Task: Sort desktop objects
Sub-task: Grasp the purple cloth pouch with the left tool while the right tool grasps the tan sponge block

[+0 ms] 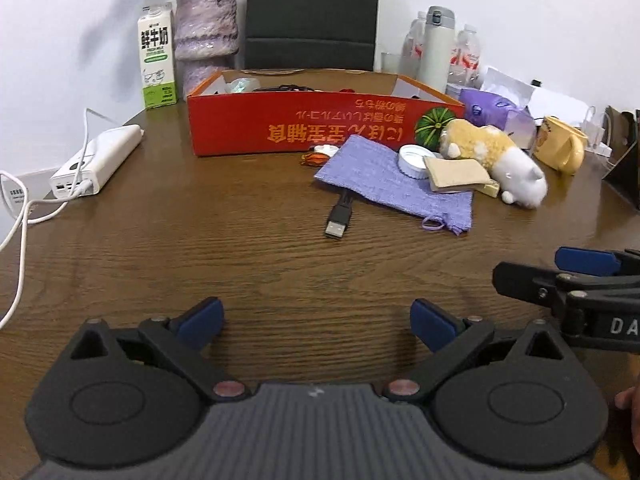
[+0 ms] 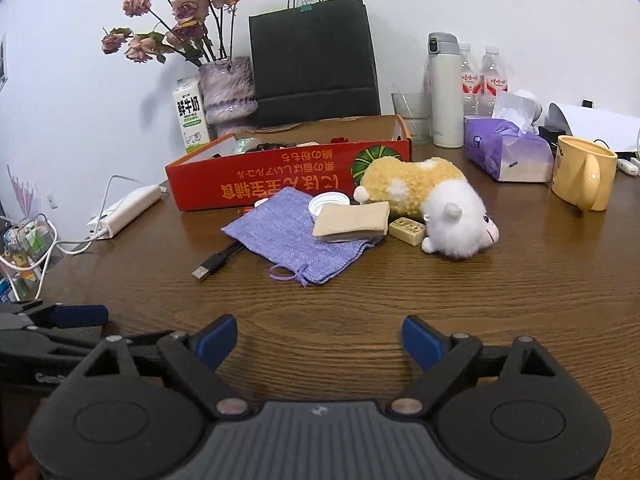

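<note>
Left wrist view: USB cable mostly hidden under purple pouch.

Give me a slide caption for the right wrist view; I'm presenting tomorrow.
Open right tongs face a fluffy yellow-and-white plush toy and purple woven pouch before a red cardboard box.

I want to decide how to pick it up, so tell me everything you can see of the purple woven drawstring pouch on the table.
The purple woven drawstring pouch looks like coarse lilac fabric, lying flat and empty-looking on the brown wooden table in front of the red cardboard box. Its mouth, with a looped purple cord, faces the cameras. A white round lid and a folded beige cloth rest on its far end, and a black USB cable runs out from under one edge. No gripper touches it.
</note>
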